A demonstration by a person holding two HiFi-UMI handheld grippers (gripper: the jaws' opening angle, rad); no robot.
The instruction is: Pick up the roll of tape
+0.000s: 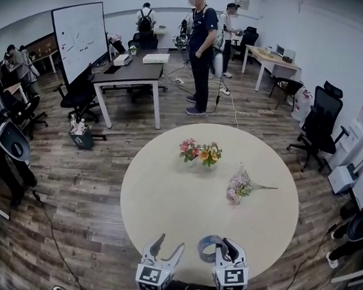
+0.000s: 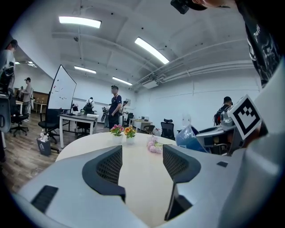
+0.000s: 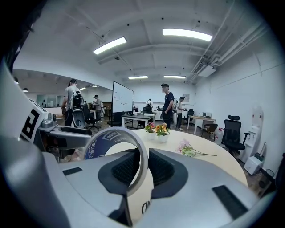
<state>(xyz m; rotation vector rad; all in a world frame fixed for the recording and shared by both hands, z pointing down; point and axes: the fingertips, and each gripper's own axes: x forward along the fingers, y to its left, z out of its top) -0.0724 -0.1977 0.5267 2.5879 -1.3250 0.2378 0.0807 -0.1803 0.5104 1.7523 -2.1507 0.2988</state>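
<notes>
- The right gripper's tongs [image 3: 142,162] fill the lower centre of the frame. They are clamped on the wall of the roll of tape [image 3: 101,141], which stands on edge with its blue inner face at centre left.
- Beyond them, the round tabletop [image 3: 213,167] carries small vases of flowers [image 3: 156,129] at centre, with a loose bouquet [image 3: 190,150] lying to their right.
- A whiteboard [image 3: 122,97] stands behind.
</notes>
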